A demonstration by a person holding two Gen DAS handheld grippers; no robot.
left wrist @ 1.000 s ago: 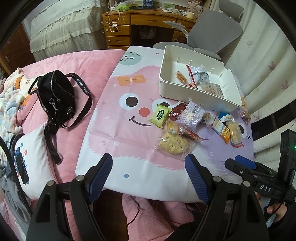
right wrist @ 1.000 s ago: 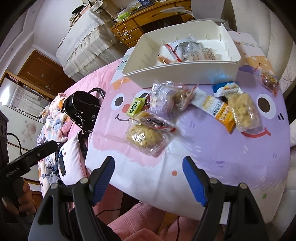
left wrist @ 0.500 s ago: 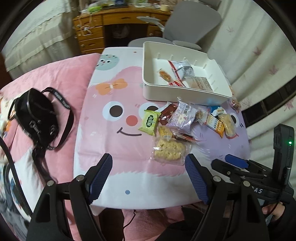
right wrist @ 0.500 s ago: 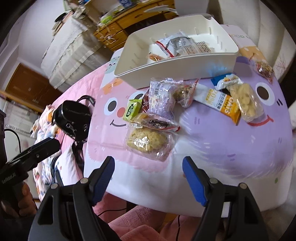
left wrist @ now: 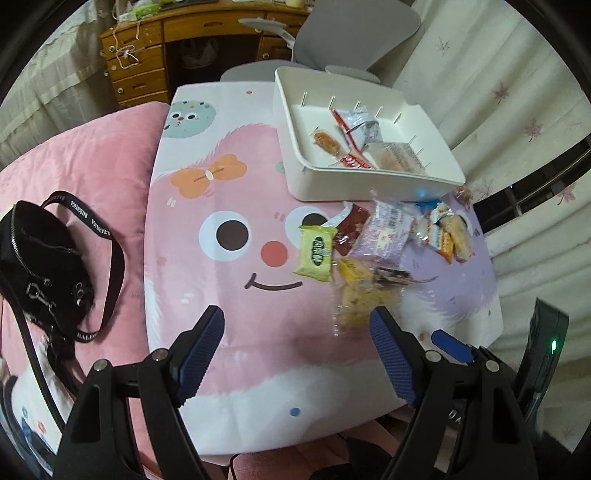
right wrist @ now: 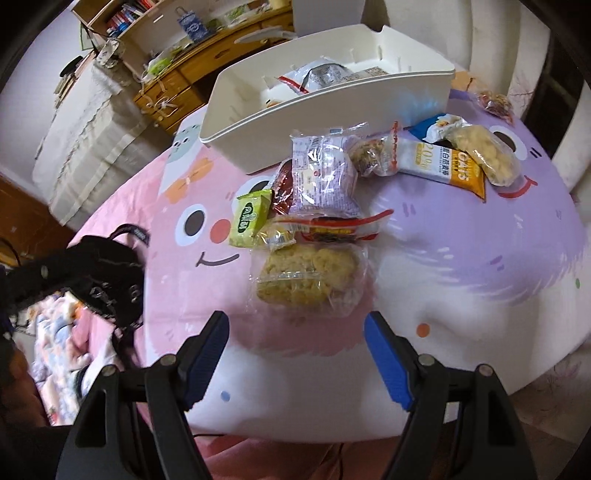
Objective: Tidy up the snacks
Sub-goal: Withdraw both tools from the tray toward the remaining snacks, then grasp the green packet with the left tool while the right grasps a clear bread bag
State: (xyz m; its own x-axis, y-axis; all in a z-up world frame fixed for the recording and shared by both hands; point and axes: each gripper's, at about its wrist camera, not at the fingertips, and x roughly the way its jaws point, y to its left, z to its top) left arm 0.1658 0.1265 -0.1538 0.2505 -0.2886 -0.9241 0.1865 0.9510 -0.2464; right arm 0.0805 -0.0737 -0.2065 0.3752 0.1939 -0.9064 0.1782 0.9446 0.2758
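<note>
Several wrapped snacks lie in a heap on a pink and purple cartoon cloth [left wrist: 221, 295] [right wrist: 461, 266]: a green packet [left wrist: 316, 253] [right wrist: 249, 218], a clear bag of yellow biscuits [left wrist: 364, 302] [right wrist: 308, 282], a pale purple packet [right wrist: 323, 177] and an orange oat bar [right wrist: 443, 168]. Behind them stands a white bin [left wrist: 306, 184] [right wrist: 332, 107] with a few snacks inside. My left gripper [left wrist: 297, 338] hangs open over the cloth's near edge, left of the biscuit bag. My right gripper [right wrist: 297, 341] is open just short of the biscuit bag, nothing between its fingers.
A black shoulder bag [left wrist: 44, 266] [right wrist: 107, 273] lies on the pink bedding at the left. A wooden desk [left wrist: 177, 48] and a grey chair [left wrist: 354, 29] stand behind the table. Pale curtains [left wrist: 517, 92] hang at the right.
Both grippers have come forward and lower toward the snack heap, which now looks larger. Both have also rolled a little. Their jaws stand as wide as before.
</note>
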